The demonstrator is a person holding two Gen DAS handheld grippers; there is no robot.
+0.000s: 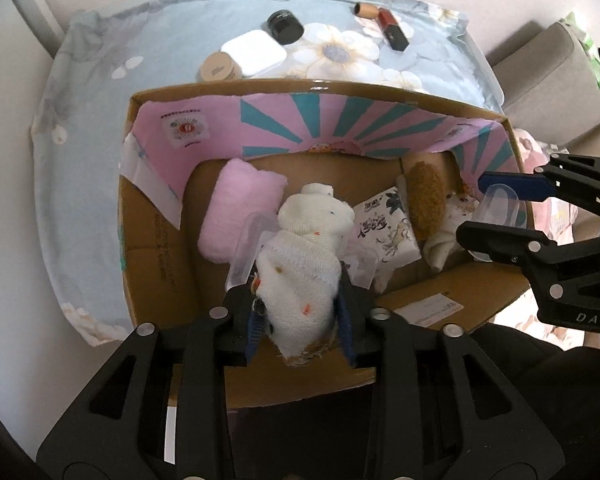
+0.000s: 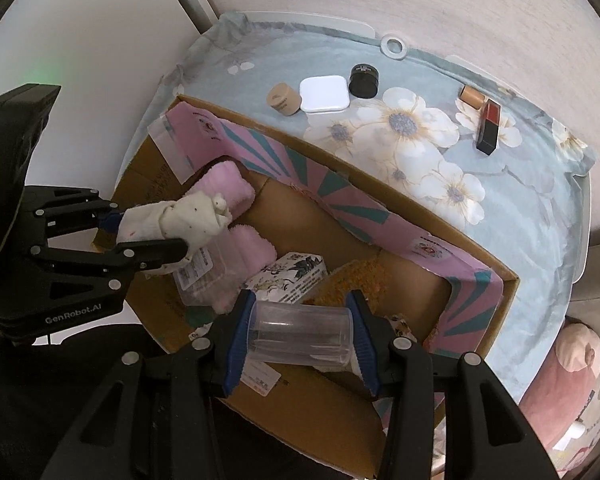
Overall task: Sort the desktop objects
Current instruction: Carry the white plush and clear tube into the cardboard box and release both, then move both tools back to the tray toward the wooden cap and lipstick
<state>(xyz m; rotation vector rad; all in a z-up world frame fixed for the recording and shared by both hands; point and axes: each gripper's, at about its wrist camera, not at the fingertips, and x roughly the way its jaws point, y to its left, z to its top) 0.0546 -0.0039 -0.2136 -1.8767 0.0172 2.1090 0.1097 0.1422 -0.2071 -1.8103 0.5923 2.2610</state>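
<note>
My left gripper (image 1: 300, 304) is shut on a rolled white sock (image 1: 304, 264) with orange dots and holds it above the open cardboard box (image 1: 156, 240); it also shows in the right wrist view (image 2: 172, 224). My right gripper (image 2: 300, 336) is shut on a clear plastic cup (image 2: 300, 334), held sideways over the box's near side; it shows in the left wrist view (image 1: 496, 208). In the box lie a pink towel (image 1: 240, 208), a printed tissue pack (image 1: 388, 228), a brown fuzzy sock (image 1: 426, 196) and a clear plastic container (image 2: 204, 276).
On the flowered blue cloth (image 2: 500, 208) behind the box lie a tan round jar (image 2: 284, 98), a white square case (image 2: 324, 94), a black jar (image 2: 363, 79), a tan tube (image 2: 473, 97) and a red-black lipstick (image 2: 489, 126). A pink cushion (image 2: 560, 396) lies to the right.
</note>
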